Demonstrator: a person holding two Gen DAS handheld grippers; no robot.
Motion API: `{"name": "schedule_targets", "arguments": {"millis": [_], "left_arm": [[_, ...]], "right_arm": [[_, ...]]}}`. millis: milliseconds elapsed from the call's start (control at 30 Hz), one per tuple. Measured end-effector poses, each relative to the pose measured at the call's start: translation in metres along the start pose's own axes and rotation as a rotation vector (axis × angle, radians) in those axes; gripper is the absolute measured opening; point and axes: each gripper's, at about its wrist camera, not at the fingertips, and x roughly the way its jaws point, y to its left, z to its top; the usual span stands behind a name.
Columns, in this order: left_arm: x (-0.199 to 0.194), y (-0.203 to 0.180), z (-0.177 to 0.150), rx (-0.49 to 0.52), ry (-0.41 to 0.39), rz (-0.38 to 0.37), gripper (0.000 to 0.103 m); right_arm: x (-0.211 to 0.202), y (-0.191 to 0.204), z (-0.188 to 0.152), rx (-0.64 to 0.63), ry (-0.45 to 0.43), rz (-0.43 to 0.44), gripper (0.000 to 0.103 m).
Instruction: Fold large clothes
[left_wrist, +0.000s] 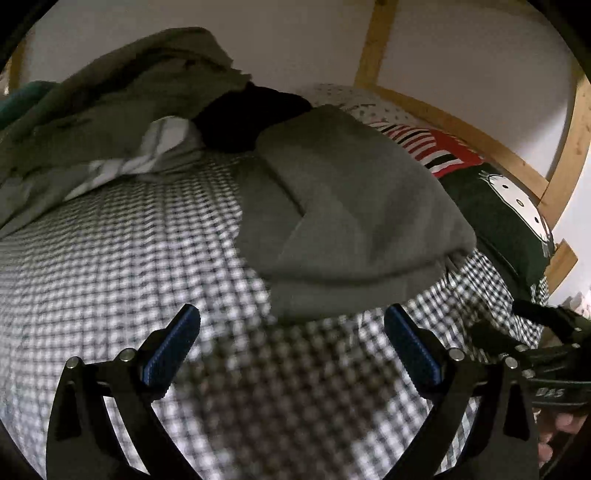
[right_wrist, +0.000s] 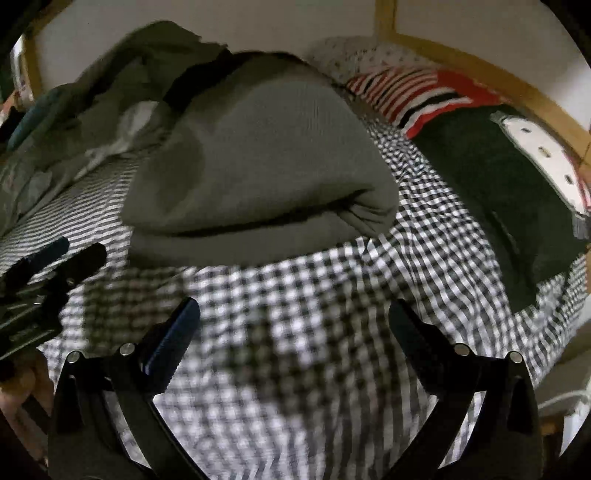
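Observation:
A grey garment (left_wrist: 351, 206) lies folded in a thick bundle on the black-and-white checked bed cover (left_wrist: 129, 258); it also shows in the right wrist view (right_wrist: 266, 162). My left gripper (left_wrist: 291, 317) is open and empty, just short of the bundle's near edge. My right gripper (right_wrist: 293, 314) is open and empty, a little in front of the bundle, over the checked cover (right_wrist: 295, 332). The right gripper shows at the right edge of the left wrist view (left_wrist: 546, 332); the left gripper shows at the left edge of the right wrist view (right_wrist: 48, 266).
A heap of olive and striped clothes (left_wrist: 122, 110) lies at the back left with a black item (left_wrist: 251, 118) beside it. Pillows, a red-striped one (left_wrist: 436, 147) and a dark green one (left_wrist: 498, 214), lie along the wooden bed frame (left_wrist: 461, 125) on the right.

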Motion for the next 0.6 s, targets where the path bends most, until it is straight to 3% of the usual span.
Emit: {"name": "schedule_targets", "arguments": {"millis": [200, 600], "left_arm": [[-0.069, 0.013, -0.033, -0.016, 0.04, 0.031, 0.099], [-0.186, -0.01, -0.083, 0.104, 0.045, 0.137, 0.099]], "right_arm": [[-0.072, 0.025, -0.031, -0.032, -0.053, 0.029, 0.1], [-0.163, 0.041, -0.098, -0.086, -0.089, 0.037, 0.1]]}}
